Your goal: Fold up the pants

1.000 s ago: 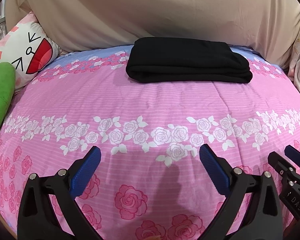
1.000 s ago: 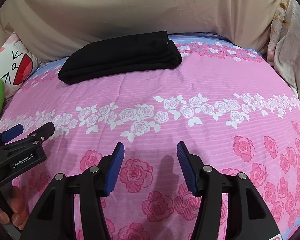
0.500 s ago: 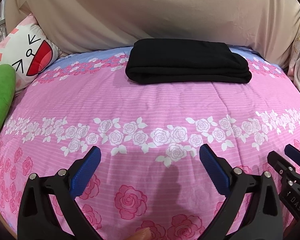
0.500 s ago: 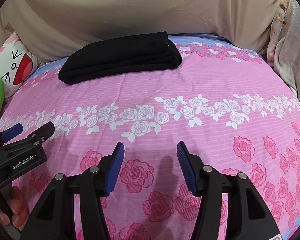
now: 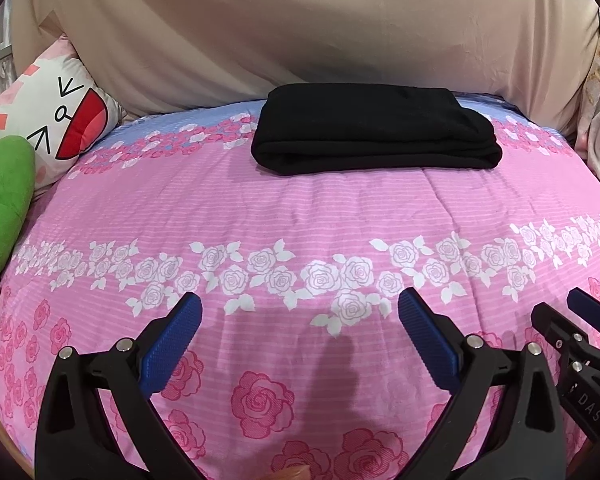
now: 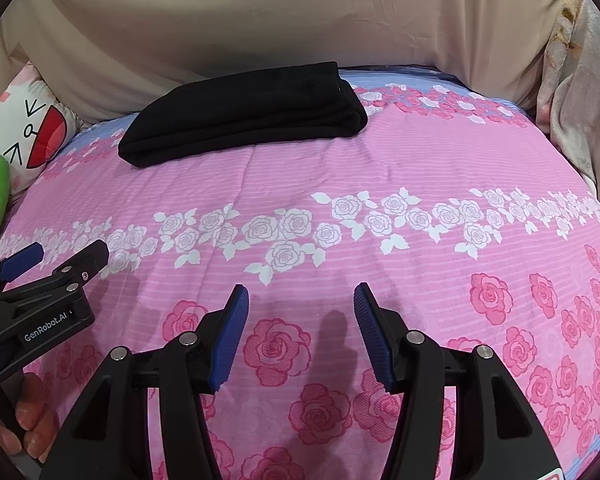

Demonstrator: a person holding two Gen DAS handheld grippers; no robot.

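Note:
The black pants lie folded into a thick rectangle at the far side of the pink rose-print bed cover; they also show in the right wrist view. My left gripper is open and empty, low over the near part of the cover, well short of the pants. My right gripper is open and empty, to the right of the left one. Each gripper shows at the edge of the other's view.
A beige sheet hangs behind the bed. A cartoon-face pillow and a green plush sit at the left edge. Pale patterned fabric bunches at the right edge.
Both grippers have barely shifted. The pants have not moved.

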